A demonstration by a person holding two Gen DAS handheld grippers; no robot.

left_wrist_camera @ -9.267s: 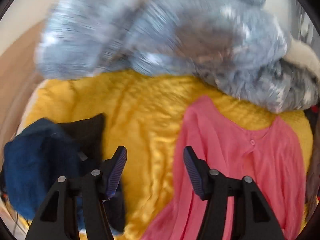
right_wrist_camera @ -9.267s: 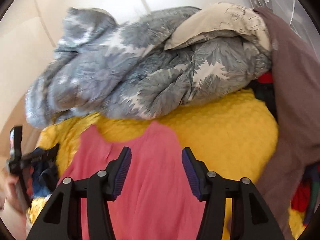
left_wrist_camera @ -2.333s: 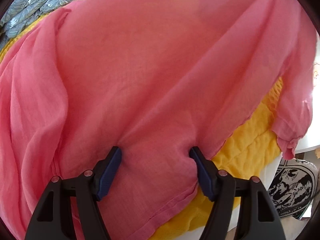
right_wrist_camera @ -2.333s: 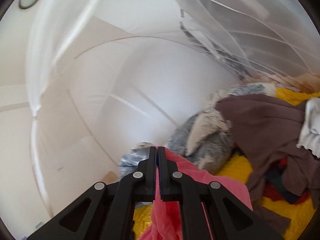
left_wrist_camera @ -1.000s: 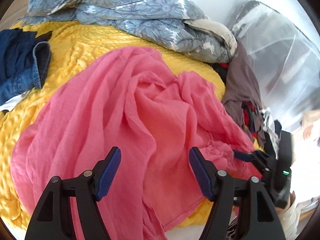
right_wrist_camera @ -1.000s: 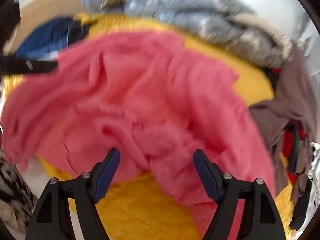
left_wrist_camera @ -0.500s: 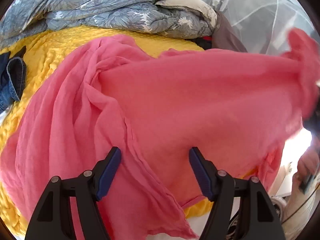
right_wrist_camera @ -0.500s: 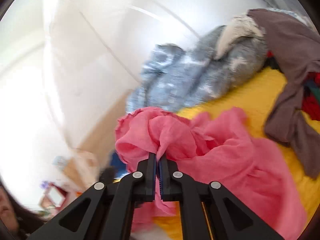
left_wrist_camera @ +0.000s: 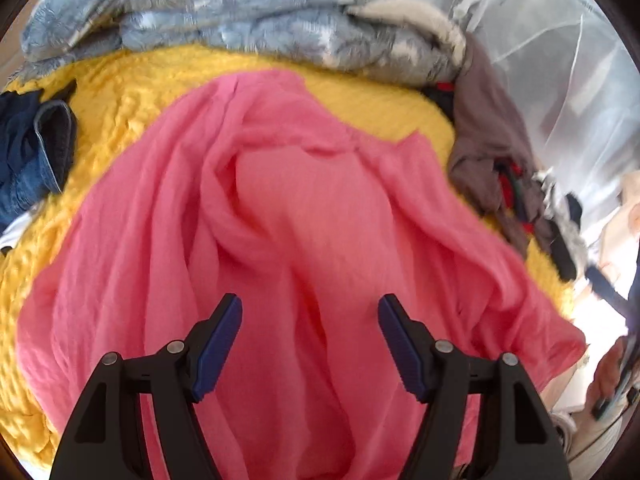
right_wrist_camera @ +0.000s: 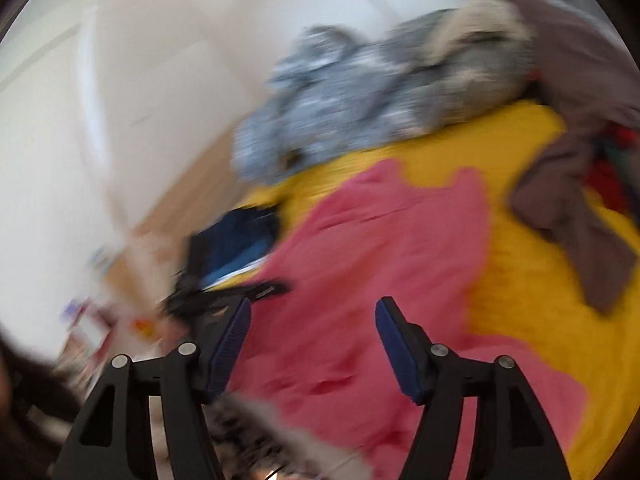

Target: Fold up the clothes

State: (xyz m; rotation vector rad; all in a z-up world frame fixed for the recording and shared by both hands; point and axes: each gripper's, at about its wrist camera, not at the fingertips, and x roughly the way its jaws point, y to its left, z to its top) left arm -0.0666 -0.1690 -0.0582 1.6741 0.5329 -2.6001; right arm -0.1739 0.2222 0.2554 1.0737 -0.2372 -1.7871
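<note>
While both tools hang free above the bed, better not to rush the next grasp. Left gripper (left_wrist_camera: 310, 316): jaws spread wide, blue ribbed pads apart, nothing pinched, only pink cloth seen below and between them. Right gripper (right_wrist_camera: 312, 318): jaws opening at this moment, nothing between the pads, view blurred. Below both, pink garment (left_wrist_camera: 304, 216), lying rumpled across the middle of the yellow bedspread (left_wrist_camera: 132, 92), one loose flap reaching toward the near edge of the bed. Seems to be the spreading step, judged from the heap of soft ridges and the one puffed-up dome in the middle. Advisable first to find a true edge or corner, a hem or a cuff, not a random fold; then to pinch only one layer with each tool, to pull the two points apart and level, and to lay the cloth flat before any fold. Thin, gauzy, slightly crinkled weave, probably light and slippery, so likely to bunch inside the pads and to drag its neighbours. Bedspread thick, quilted, with a bumpy waffle relief; probably enough friction to hold the garment while smoothed. Farther out, a grey-blue flowered duvet (left_wrist_camera: 224, 16) in a puffy roll, a brown garment (left_wrist_camera: 488, 140) limp at the right, dark blue jeans (left_wrist_camera: 36, 152) at the left, stiff and heavy-looking.
</note>
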